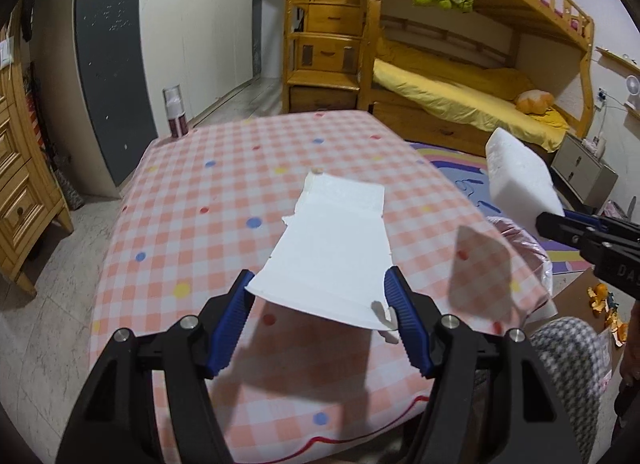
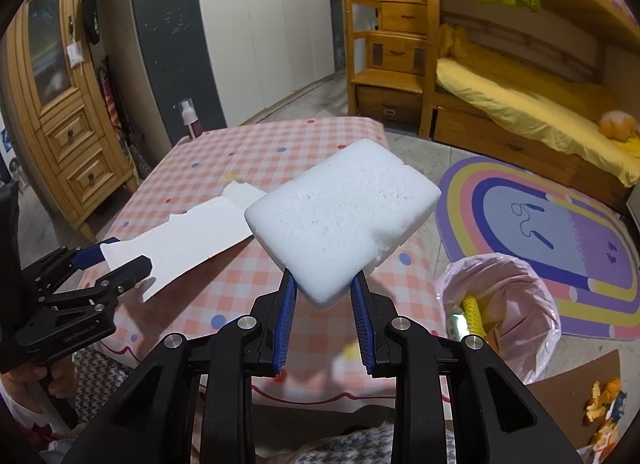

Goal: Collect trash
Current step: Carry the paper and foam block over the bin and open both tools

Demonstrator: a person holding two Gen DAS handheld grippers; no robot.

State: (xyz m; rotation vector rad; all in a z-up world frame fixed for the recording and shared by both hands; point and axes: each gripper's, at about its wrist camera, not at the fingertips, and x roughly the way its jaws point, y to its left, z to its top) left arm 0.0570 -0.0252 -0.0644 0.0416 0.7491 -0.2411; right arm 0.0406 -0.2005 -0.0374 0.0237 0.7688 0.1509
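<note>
A torn white cardboard sheet (image 1: 332, 240) lies lengthwise over the pink checked tablecloth (image 1: 208, 200), its near end raised and casting a shadow. My left gripper (image 1: 319, 292) grips that near end by its two side edges, the blue pads pressing on it; the right wrist view shows the same gripper (image 2: 120, 260) and sheet (image 2: 188, 240). My right gripper (image 2: 323, 284) is shut on a thick white foam block (image 2: 344, 216), held in the air over the table's right side. From the left wrist view the block (image 1: 520, 176) and the right gripper (image 1: 560, 224) appear at the right.
A bin lined with a pink bag (image 2: 500, 304), with some rubbish inside, stands on the floor right of the table. Orange peels (image 2: 604, 404) lie on brown card beside it. A spray bottle (image 1: 175, 112) stands past the table's far left corner. A rainbow rug (image 2: 540, 224) and a bunk bed (image 1: 460, 96) lie beyond.
</note>
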